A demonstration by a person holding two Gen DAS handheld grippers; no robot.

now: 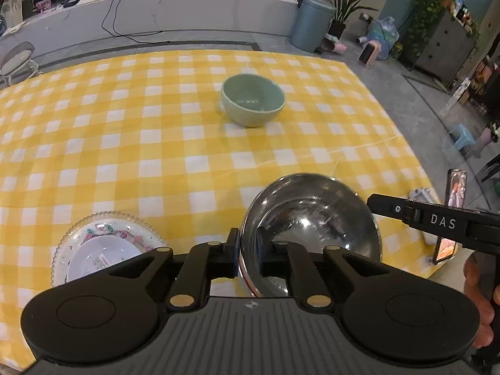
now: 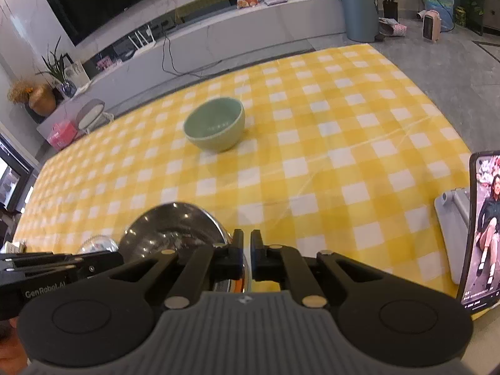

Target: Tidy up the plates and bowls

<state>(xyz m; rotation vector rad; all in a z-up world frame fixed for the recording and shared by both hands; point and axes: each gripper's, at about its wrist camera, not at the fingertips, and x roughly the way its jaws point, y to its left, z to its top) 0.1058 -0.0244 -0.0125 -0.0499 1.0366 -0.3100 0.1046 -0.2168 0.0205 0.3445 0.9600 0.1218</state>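
Left gripper [image 1: 247,250]: clamped on near rim of shiny round steel bowl [image 1: 312,218], one finger outside, one inside. Right gripper [image 2: 247,250]: pressed together, empty, just right of same bowl. Pale green ceramic bowl [image 1: 253,100]: mid-table on yellow-and-white checked tablecloth [image 1: 125,143]. Scalloped clear glass plate [image 1: 103,243]: near left, small white dish on top.

Lots of bare cloth [image 1: 140,143] from 9 to 1 o'clock. Only a green bowl [image 1: 253,100] there at 12, well apart from the rest. Steel bowl [image 1: 312,218] close in, blocking 1 o'clock. Plates [image 1: 106,247] blocking 10, low and near. Phone [image 2: 484,234] standing at 3, at the cloth's edge.
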